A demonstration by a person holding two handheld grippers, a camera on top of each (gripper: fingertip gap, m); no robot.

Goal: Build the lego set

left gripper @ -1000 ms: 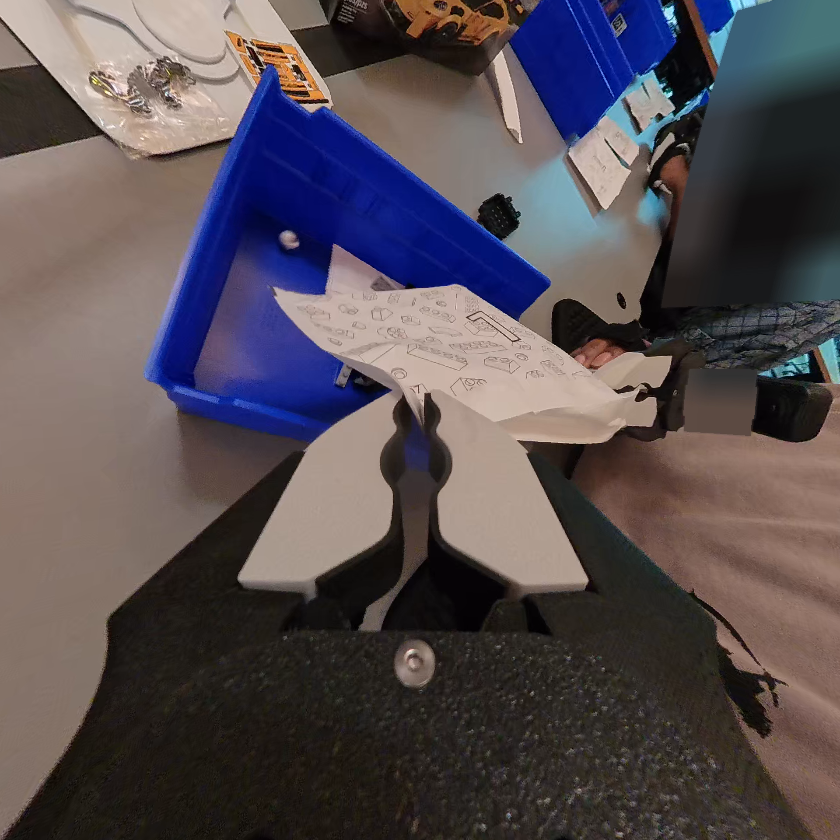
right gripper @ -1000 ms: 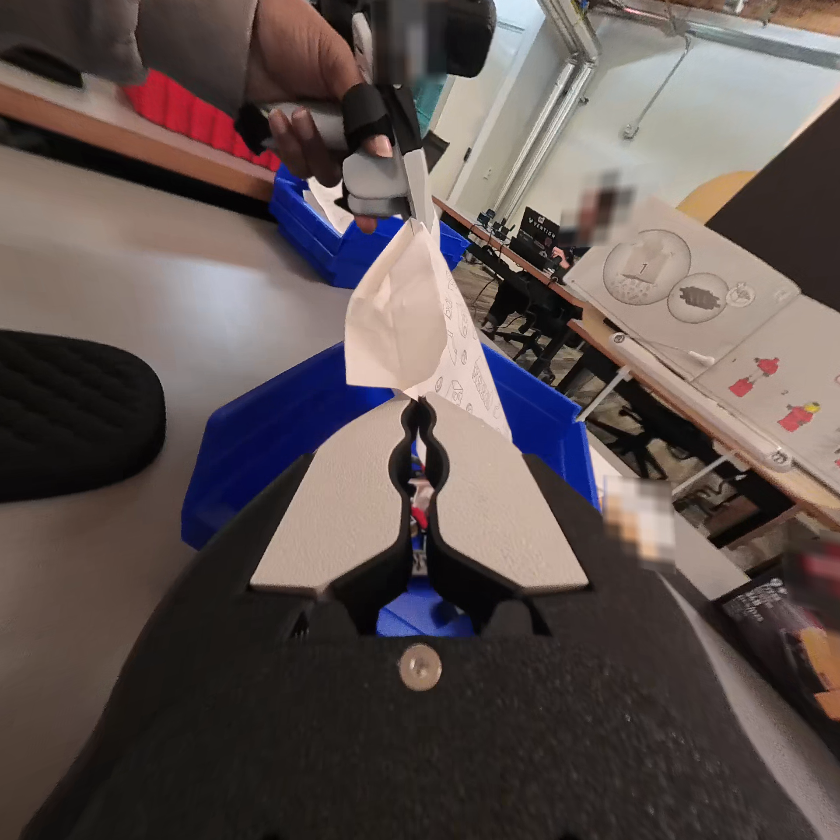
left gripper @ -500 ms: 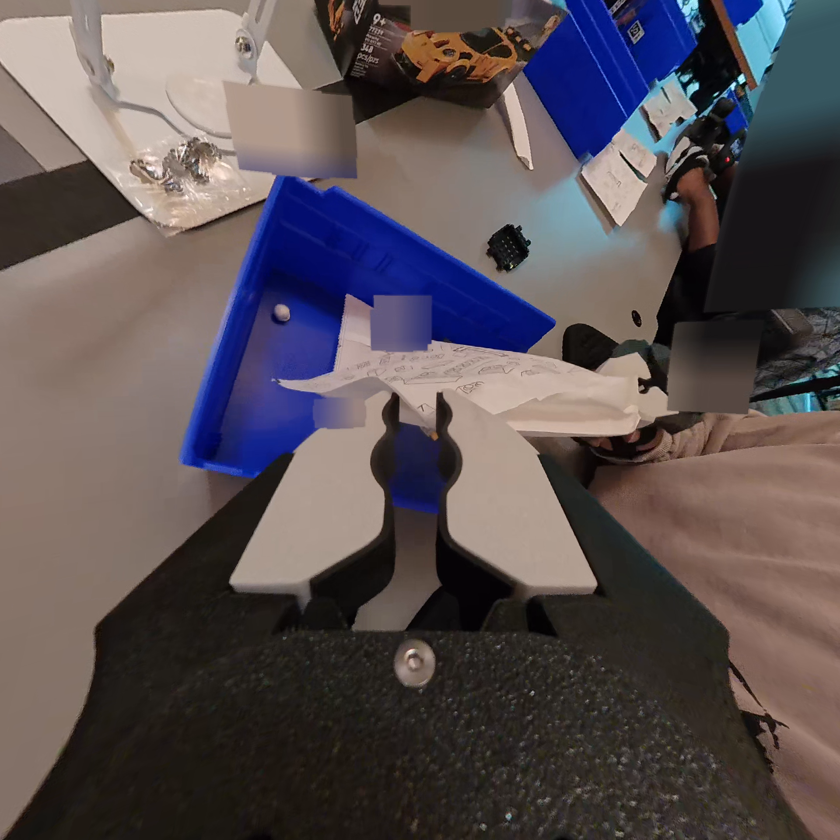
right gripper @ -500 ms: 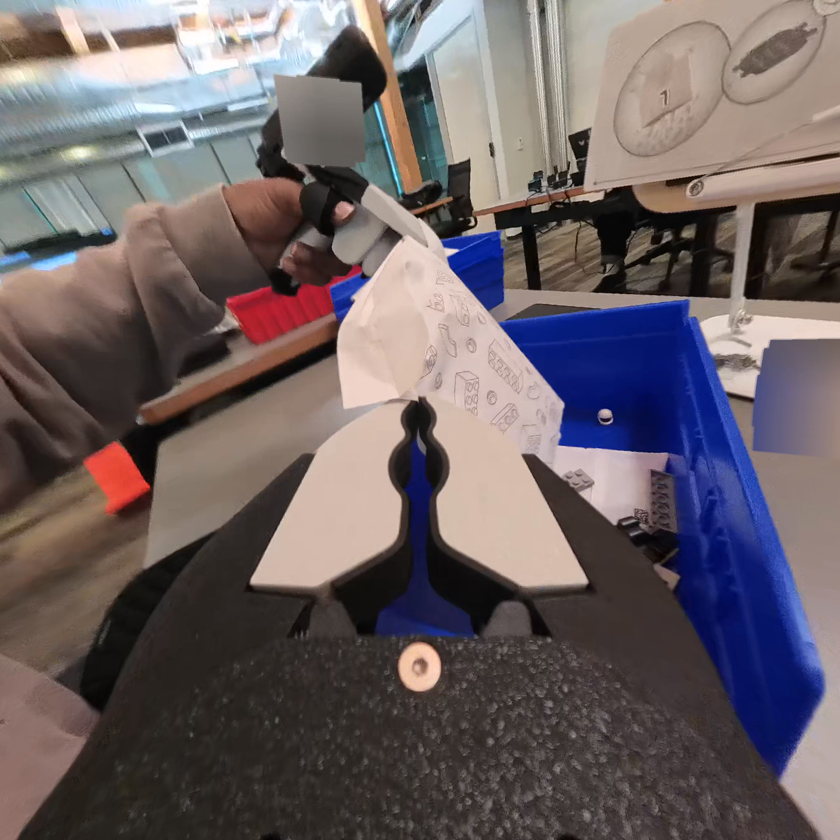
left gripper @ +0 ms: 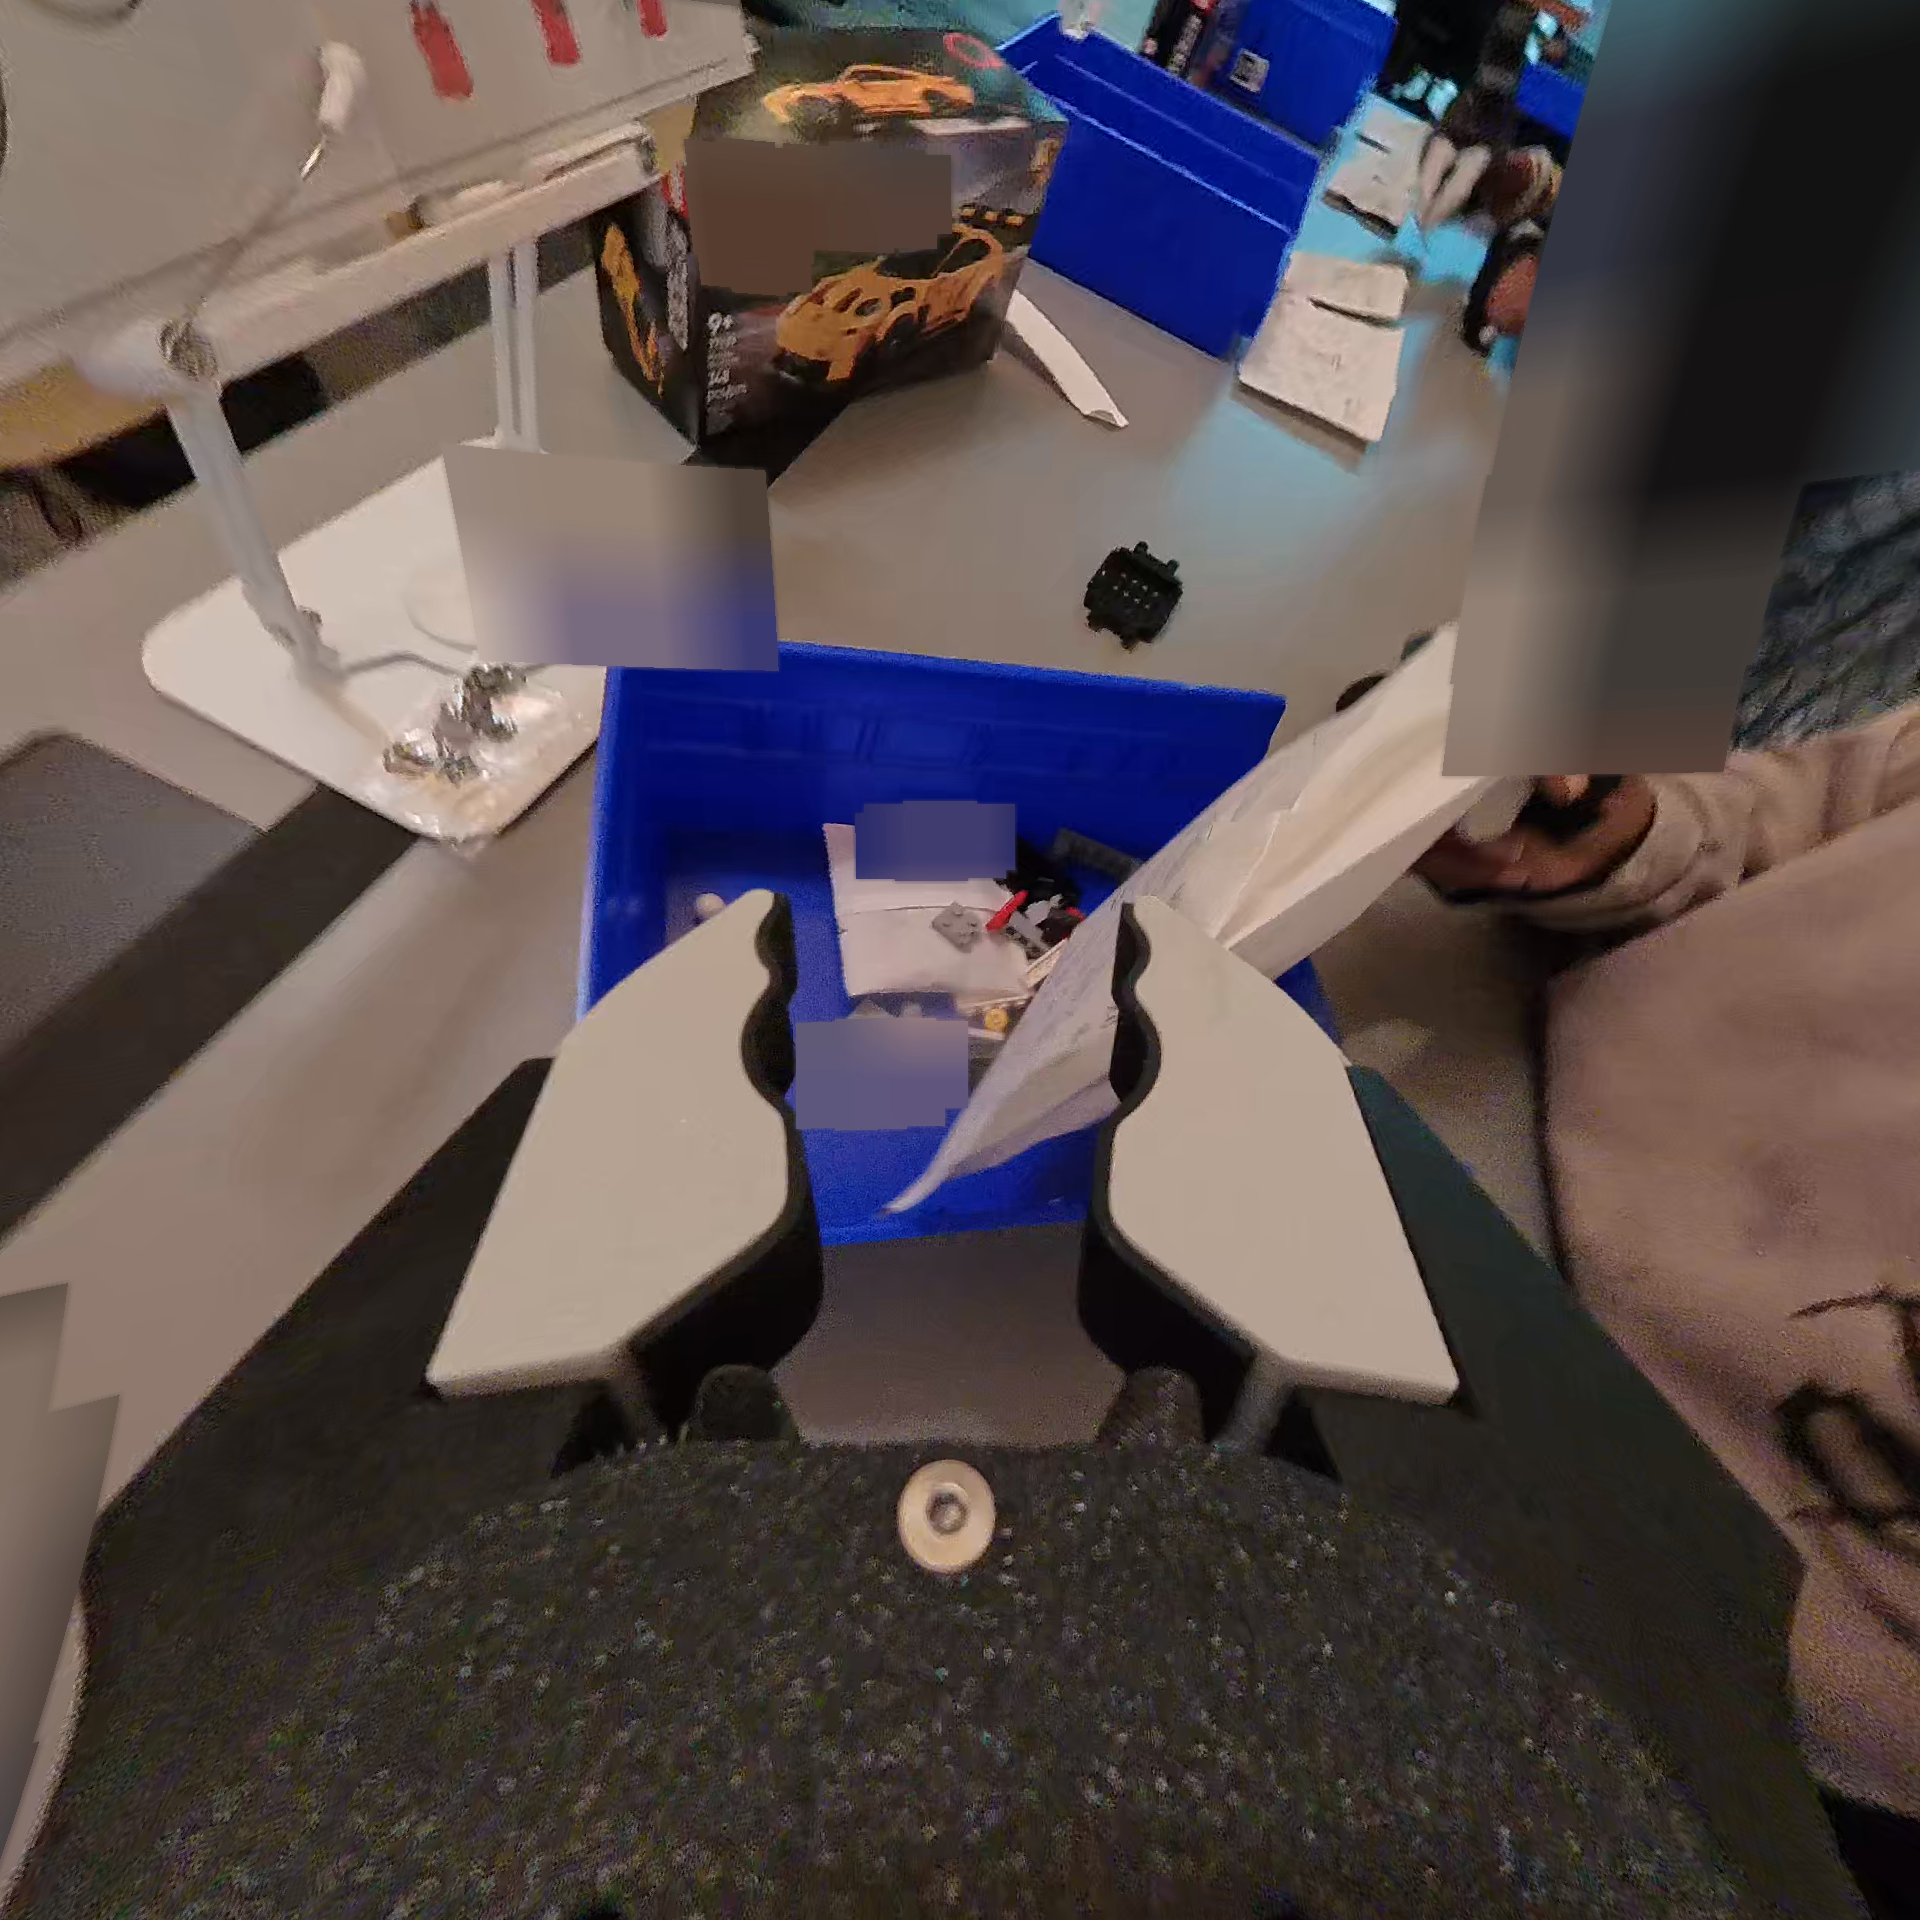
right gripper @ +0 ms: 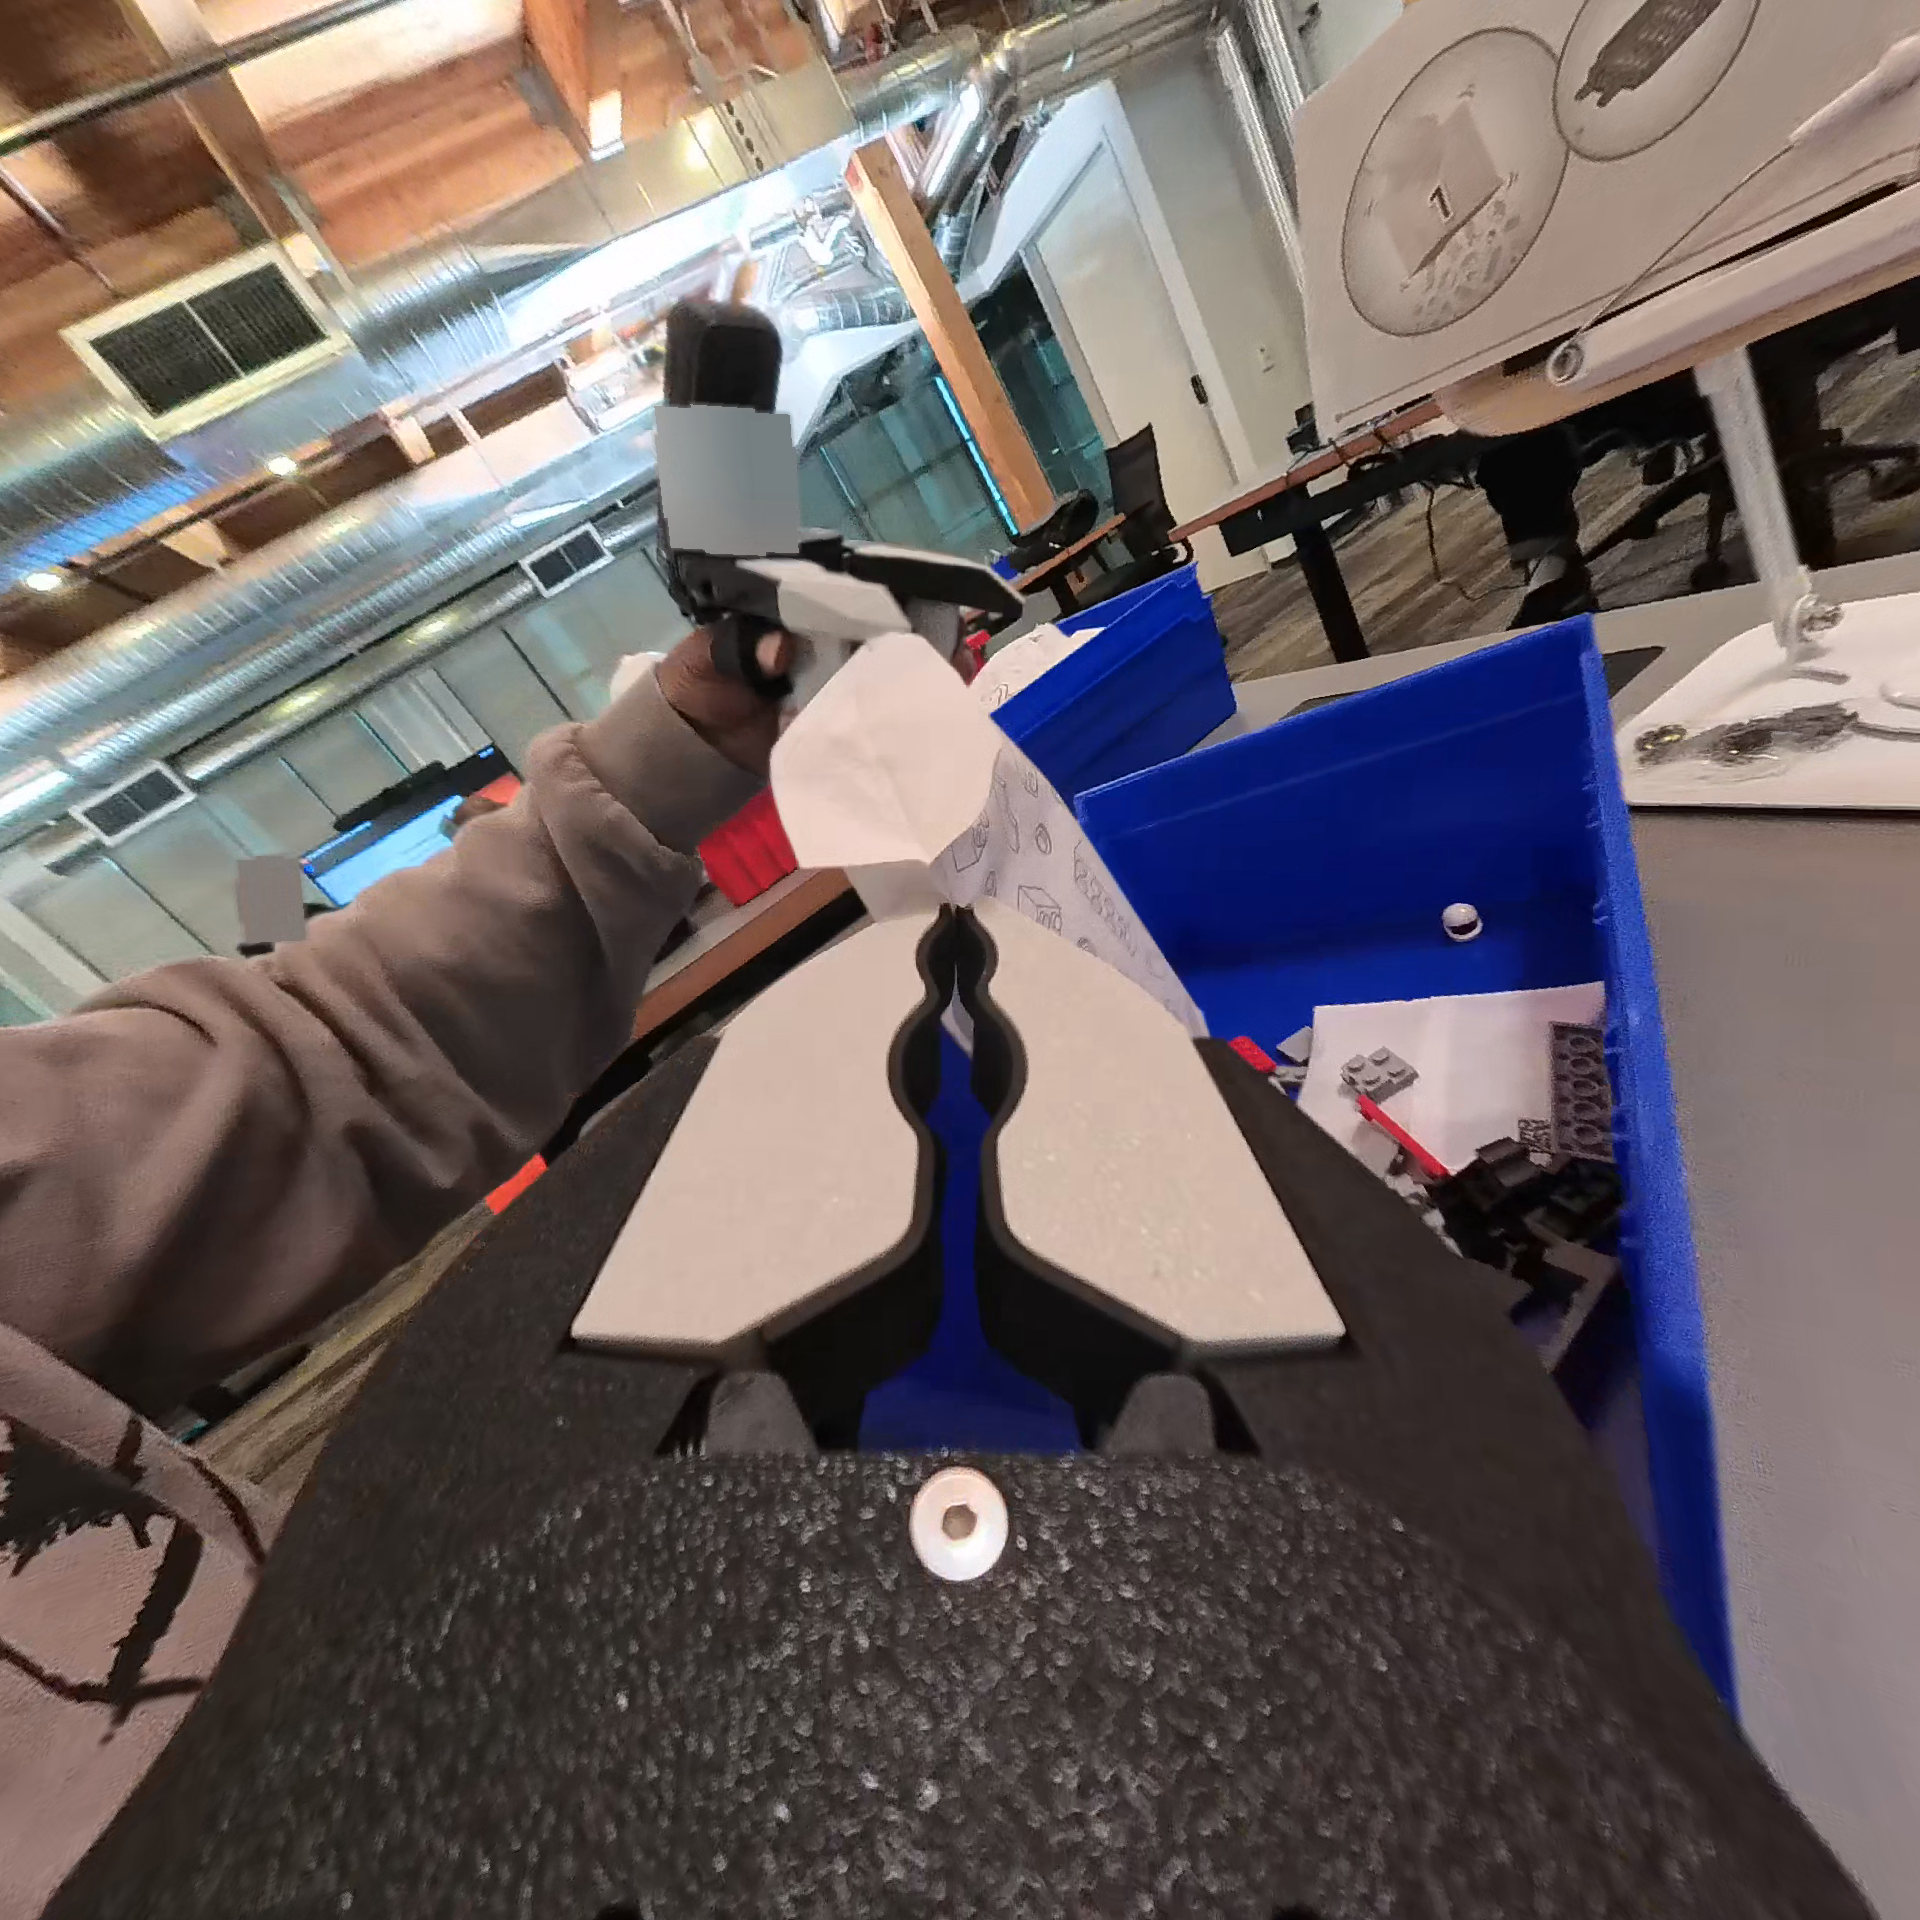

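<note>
The lego set's white paper bag [right gripper: 894, 790], printed with small brick outlines, hangs above the blue bin [left gripper: 935, 727], pinched at one edge by the right gripper [right gripper: 958, 914], whose fingers are pressed together on the paper. The left gripper [left gripper: 951, 935] now stands wide apart with nothing between its fingers; half a second ago the gap was narrow, and a second ago it was clamped on the bag. In the left wrist view the bag's loose edge lies against the inner side of that gripper's right finger [left gripper: 1236, 1122]; whether it touches is unclear. The bag looks crumpled and open, its plain inside folded outward.

In the bin lie loose pieces [right gripper: 1507, 1174] spilled over a white sheet [right gripper: 1455, 1049]: grey plates, a red bar, a heap of black parts, and a small white ball [right gripper: 1461, 921] apart near the far wall.

The bin stands on a grey worktop [left gripper: 935, 499]. Beyond it sit a black boxed kit [left gripper: 831, 260] picturing an orange car, a small black part [left gripper: 1132, 594], a white stand [left gripper: 312, 644] carrying an instruction booklet [right gripper: 1558, 177], and more blue bins [left gripper: 1164, 208]. The room behind is an open office with exposed ducts and glass partitions.
</note>
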